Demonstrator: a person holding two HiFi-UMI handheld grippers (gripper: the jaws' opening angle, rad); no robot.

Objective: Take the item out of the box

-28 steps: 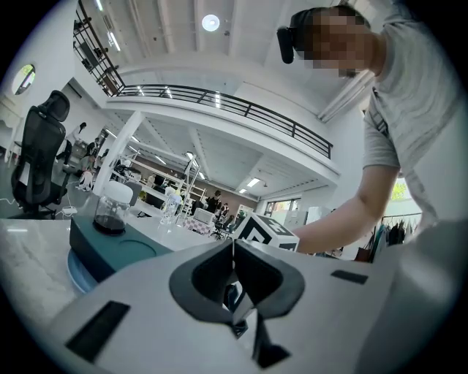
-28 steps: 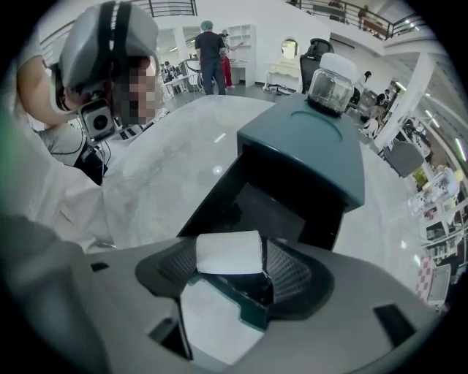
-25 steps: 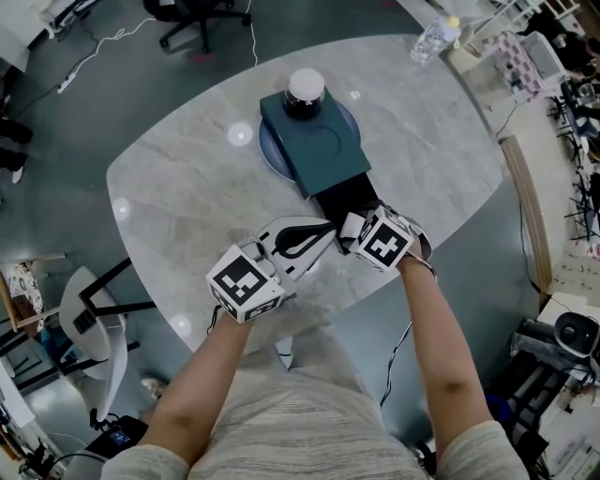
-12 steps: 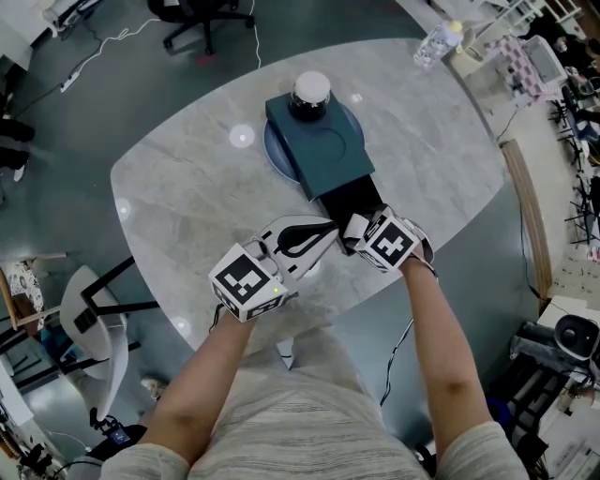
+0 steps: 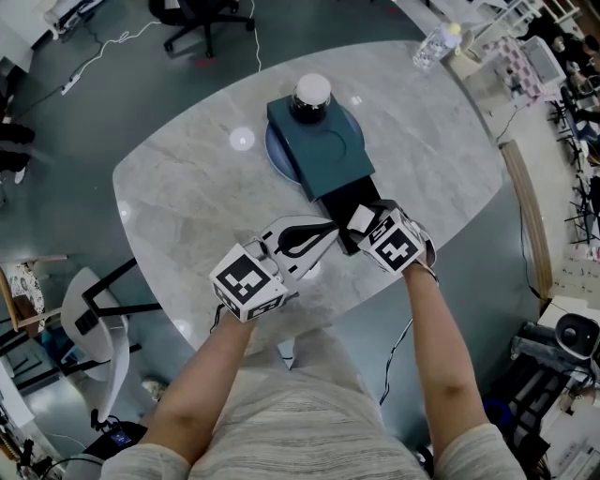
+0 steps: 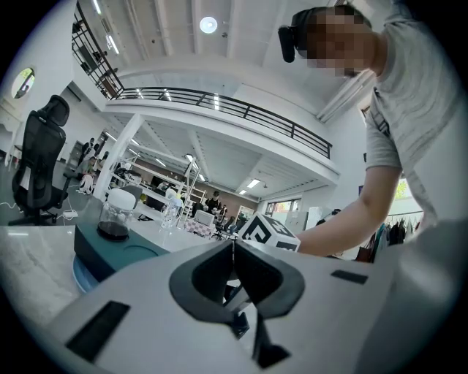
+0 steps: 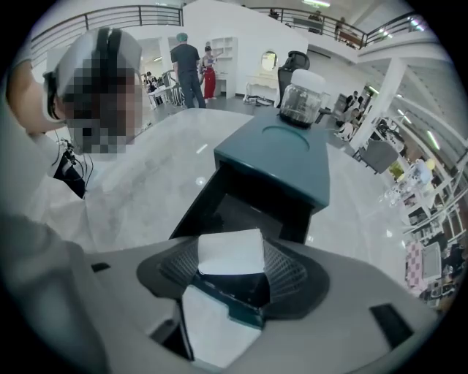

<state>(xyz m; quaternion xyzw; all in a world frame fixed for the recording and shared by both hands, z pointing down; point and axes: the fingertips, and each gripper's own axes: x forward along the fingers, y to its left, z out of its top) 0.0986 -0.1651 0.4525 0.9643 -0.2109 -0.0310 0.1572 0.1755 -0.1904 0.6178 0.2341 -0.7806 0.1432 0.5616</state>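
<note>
A teal box (image 5: 323, 150) lies on a blue plate (image 5: 270, 150) on the marble table, and a white-lidded jar (image 5: 311, 94) stands on it. Its black drawer (image 5: 349, 199) is pulled out toward me. At the drawer's near end my right gripper (image 5: 356, 225) has its ribbed pads against both sides of a white box with a teal band (image 7: 231, 252). The open drawer (image 7: 241, 212) and teal box (image 7: 281, 157) lie just beyond it. Just left of it, my left gripper (image 5: 323, 234) rests low on the table, jaws together and empty (image 6: 232, 252).
The table's near edge (image 5: 309, 314) runs just under both grippers. A clear bottle (image 5: 436, 39) stands at the far right rim. An office chair (image 5: 187, 19) is beyond the table and a white seat (image 5: 94, 319) is at its left. People stand far off (image 7: 186, 62).
The right gripper has edged slightly forward over the drawer's near end, and the white box shows more at its tips. The left gripper has stayed put.
</note>
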